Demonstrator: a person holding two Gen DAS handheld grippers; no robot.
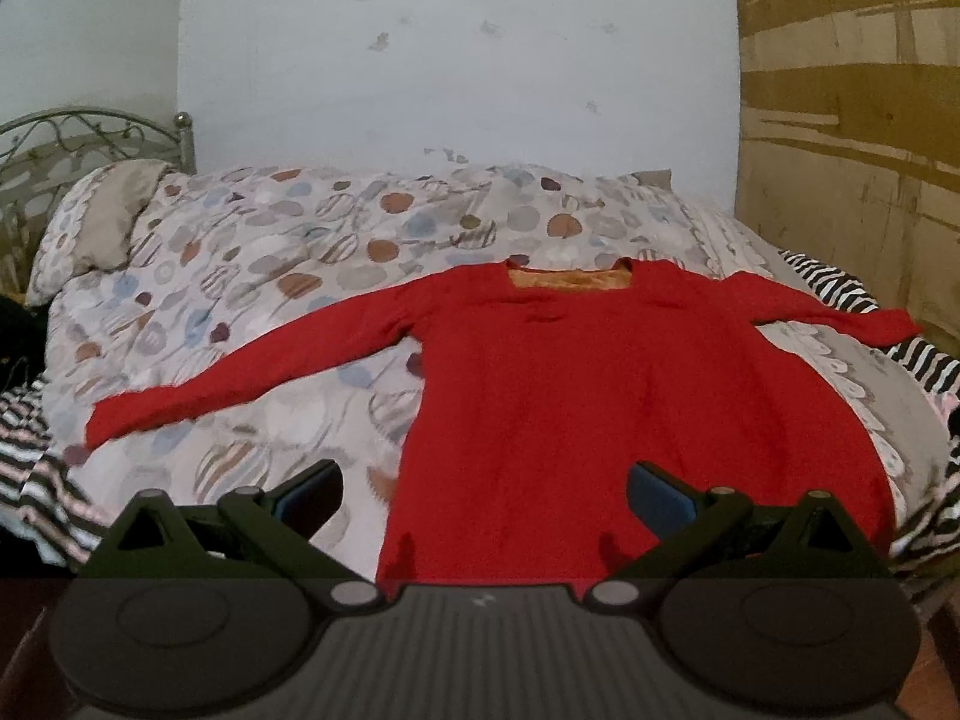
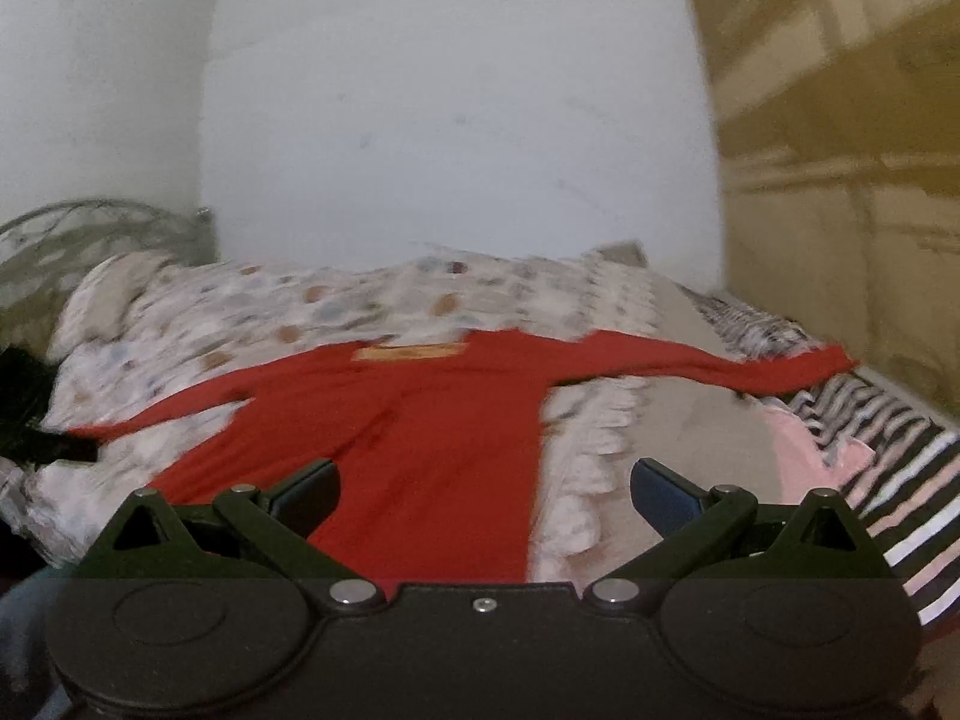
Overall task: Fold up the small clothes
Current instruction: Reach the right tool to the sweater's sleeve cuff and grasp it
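A red long-sleeved top (image 1: 600,396) lies flat on the bed, neck away from me, both sleeves spread out to the sides. Its orange lining shows at the neckline. My left gripper (image 1: 483,495) is open above the top's lower hem, nothing between its fingers. In the right wrist view, which is blurred, the same red top (image 2: 420,438) lies left of centre. My right gripper (image 2: 483,495) is open over the top's lower right edge and holds nothing.
The bed carries a spotted duvet (image 1: 288,276) with a pillow (image 1: 102,222) at the far left by a metal headboard (image 1: 72,138). A black-and-white striped blanket (image 2: 888,480) lies along the right side. A white wall stands behind, a brown panel (image 1: 852,120) to the right.
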